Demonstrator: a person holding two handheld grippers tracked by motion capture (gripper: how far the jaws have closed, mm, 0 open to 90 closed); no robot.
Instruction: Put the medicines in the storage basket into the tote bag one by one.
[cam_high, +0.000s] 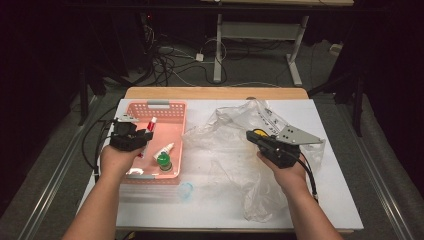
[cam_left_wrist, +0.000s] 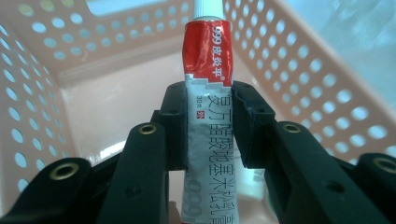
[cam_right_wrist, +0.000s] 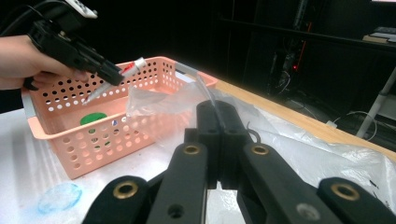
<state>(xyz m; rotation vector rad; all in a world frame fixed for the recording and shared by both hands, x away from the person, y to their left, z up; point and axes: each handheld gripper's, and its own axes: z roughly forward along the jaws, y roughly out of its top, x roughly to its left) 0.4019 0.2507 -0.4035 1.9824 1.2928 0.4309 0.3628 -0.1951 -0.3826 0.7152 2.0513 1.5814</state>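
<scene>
While the left hand-held gripper (cam_left_wrist: 208, 126) clamps a red-and-white tube (cam_left_wrist: 208, 93) over the pink basket (cam_high: 172, 112), the right hand-held gripper (cam_right_wrist: 219, 140), seen from its own camera, pinches clear plastic bag (cam_right_wrist: 159, 100).

Green-capped bottle (cam_high: 163, 161) and small white tube (cam_high: 164, 149) inside pink basket (cam_high: 176, 111)

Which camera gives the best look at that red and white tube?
The left gripper view: the tube fills the middle, clamped between the jaws, print readable. The high view shows it small, over the pink basket. The right gripper view shows it sideways, far off.
</scene>
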